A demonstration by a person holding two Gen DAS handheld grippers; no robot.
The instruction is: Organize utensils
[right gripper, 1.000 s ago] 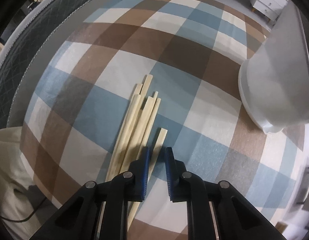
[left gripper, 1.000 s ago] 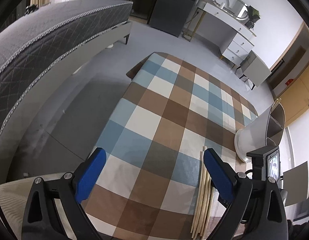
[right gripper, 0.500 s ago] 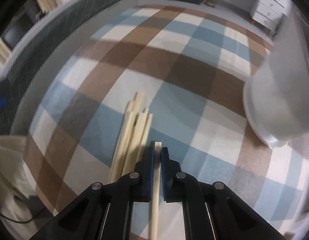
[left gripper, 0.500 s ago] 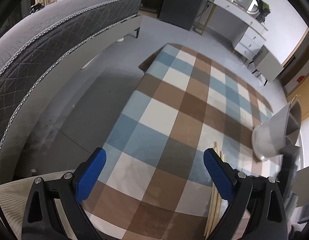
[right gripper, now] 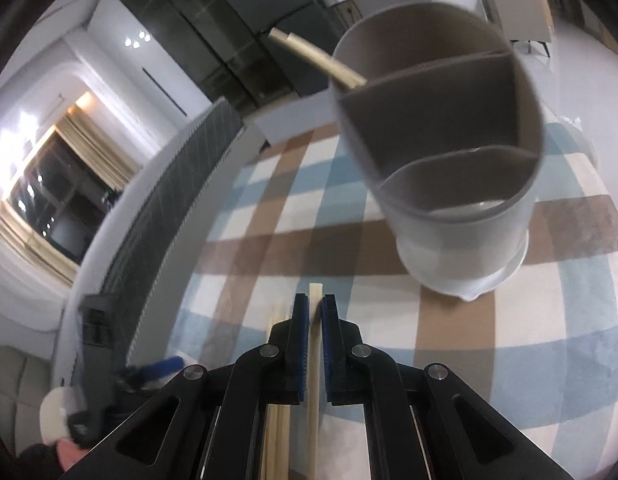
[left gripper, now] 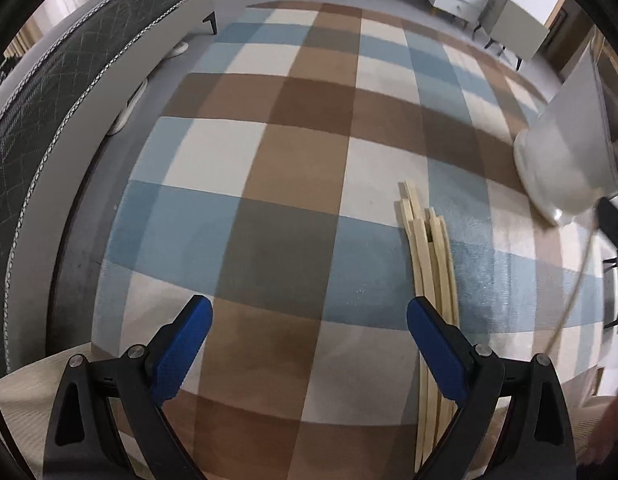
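Right gripper (right gripper: 315,312) jaws clamped on one chopstick (right gripper: 314,360); left gripper (left gripper: 309,344) jaws apart, empty. Holder (right gripper: 449,152) at 1 o'clock already has one stick (right gripper: 317,58); I judge most of the pile (left gripper: 431,264) remains.

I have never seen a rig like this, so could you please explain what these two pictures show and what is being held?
No robot here: a person holds a two-fingered tool in each hand, and a fisheye camera on each looks forward along its fingers. In the left view, the left tool hangs open and empty above a checked cloth, beside a loose bundle of wooden chopsticks lying on it. In the right view, the right tool is shut on a single chopstick, facing a grey divided holder that stands on the cloth. Another chopstick already pokes out of its far compartment.
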